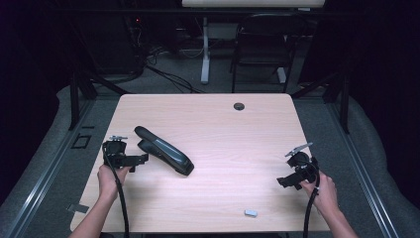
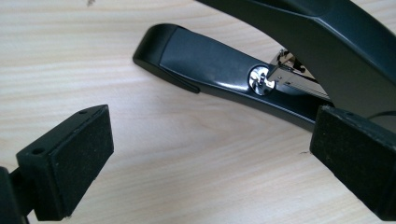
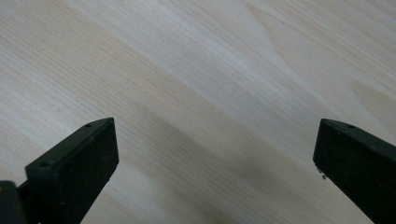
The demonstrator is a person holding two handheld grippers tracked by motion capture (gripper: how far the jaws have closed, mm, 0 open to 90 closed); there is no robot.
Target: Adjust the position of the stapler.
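Observation:
A large black stapler (image 1: 163,149) lies on the light wooden table (image 1: 223,129), left of centre, its arm raised at the left end. Close up in the left gripper view, the stapler (image 2: 210,65) shows its base, a shiny rivet and the metal staple channel under the raised arm. My left gripper (image 1: 141,159) sits just left of the stapler, jaws wide apart; its right jaw is near the stapler's base, with no visible contact. My right gripper (image 1: 283,181) hovers near the table's right edge, open, with bare wood between its jaws (image 3: 210,154).
A small white-grey block (image 1: 250,213) lies near the front edge, right of centre. A dark cable grommet (image 1: 239,106) sits at the table's far side. Beyond the table stand a chair (image 1: 262,49) and a desk leg (image 1: 204,49) on dark floor.

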